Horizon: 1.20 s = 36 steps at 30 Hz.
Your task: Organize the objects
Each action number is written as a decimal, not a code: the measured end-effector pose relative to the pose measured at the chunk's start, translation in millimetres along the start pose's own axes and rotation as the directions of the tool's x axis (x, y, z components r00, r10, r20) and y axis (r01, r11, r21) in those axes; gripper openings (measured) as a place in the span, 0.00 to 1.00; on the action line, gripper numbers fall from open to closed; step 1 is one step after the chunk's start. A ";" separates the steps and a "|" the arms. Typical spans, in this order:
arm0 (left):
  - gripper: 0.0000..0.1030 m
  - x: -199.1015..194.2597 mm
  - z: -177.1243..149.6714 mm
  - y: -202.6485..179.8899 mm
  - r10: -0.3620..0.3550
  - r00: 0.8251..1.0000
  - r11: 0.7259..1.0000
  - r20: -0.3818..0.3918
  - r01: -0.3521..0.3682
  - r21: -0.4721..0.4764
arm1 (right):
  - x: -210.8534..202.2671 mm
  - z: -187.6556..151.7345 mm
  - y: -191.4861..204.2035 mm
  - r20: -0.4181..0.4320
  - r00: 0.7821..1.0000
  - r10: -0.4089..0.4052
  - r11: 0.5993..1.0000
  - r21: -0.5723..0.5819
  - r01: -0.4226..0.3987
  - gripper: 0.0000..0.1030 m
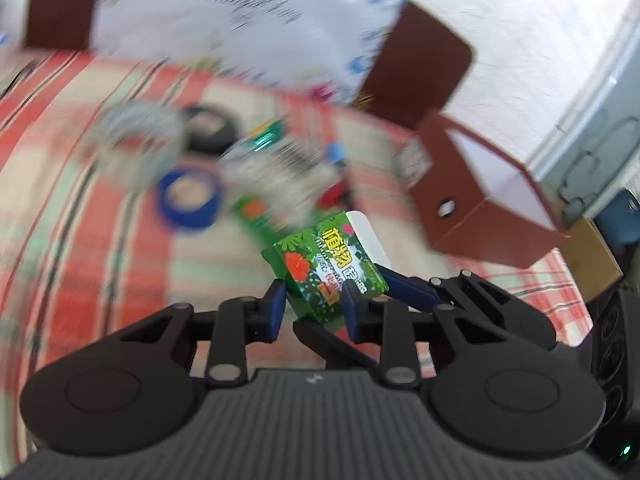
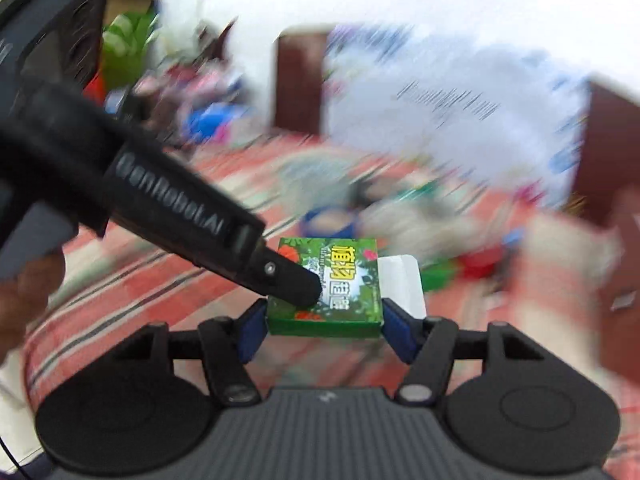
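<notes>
- Both grippers are hanging onto the same little green box (image 1: pixel 328 270), up above the red plaid tablecloth (image 1: pixel 80 208).
- Left gripper (image 1: pixel 314 304) is pinching one end of it, blue pads (image 1: pixel 276 308) pressing in on either side.
- Right gripper (image 2: pixel 324 328) is clamping the box (image 2: pixel 344 280) across its wider faces, pads sitting flush on both sides.
- In the right wrist view the left gripper's black finger (image 2: pixel 288 276) is crossing over the box top and blocking part of the label.
- A white flap (image 1: pixel 370 236) is sticking out of the box's far end.
- Stuff lying around behind it: a blue tape roll (image 1: pixel 190 200), a black ring (image 1: pixel 210 128), and an open brown box (image 1: pixel 488 196) off to the right. The rest is too blurry to call.
</notes>
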State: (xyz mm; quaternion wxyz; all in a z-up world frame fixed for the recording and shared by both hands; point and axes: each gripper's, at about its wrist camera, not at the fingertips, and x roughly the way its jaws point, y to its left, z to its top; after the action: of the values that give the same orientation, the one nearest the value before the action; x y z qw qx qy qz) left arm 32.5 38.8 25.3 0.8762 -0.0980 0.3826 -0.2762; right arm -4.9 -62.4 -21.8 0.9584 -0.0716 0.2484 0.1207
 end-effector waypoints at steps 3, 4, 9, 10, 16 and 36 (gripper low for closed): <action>0.31 15.0 34.0 -57.0 -0.051 0.997 0.991 0.054 0.043 0.129 | -26.5 15.0 -37.6 0.103 0.985 -0.140 0.989 0.062 0.134 0.59; 0.32 22.7 41.9 -80.3 -0.072 0.995 0.984 0.071 0.059 0.170 | -34.9 18.0 -52.6 0.134 0.971 -0.196 0.979 0.077 0.187 0.59; 0.34 91.2 63.7 -175.9 -0.177 0.983 0.939 0.049 0.154 0.306 | -64.1 18.7 -146.3 0.167 0.883 -0.440 0.893 0.187 0.410 0.59; 0.34 107.1 64.3 -189.7 -0.189 0.981 0.934 0.032 0.170 0.315 | -67.3 15.3 -164.8 0.153 0.869 -0.471 0.875 0.206 0.438 0.59; 0.35 180.4 55.1 -244.1 -0.154 0.988 0.915 -0.020 0.150 0.374 | -63.8 -12.4 -261.9 0.057 0.825 -0.562 0.809 0.246 0.534 0.64; 0.41 40.8 37.4 -20.5 0.209 0.963 0.965 0.168 -0.231 0.125 | -58.9 -20.1 -178.5 0.040 0.970 -0.239 0.922 0.322 0.214 0.42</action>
State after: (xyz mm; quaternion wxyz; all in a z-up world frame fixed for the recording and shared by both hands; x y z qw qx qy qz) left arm 73.8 -2.5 33.8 0.9331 -0.0126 0.3017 -0.1955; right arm -16.4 -249.3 3.8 0.9740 0.0591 0.2169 -0.0295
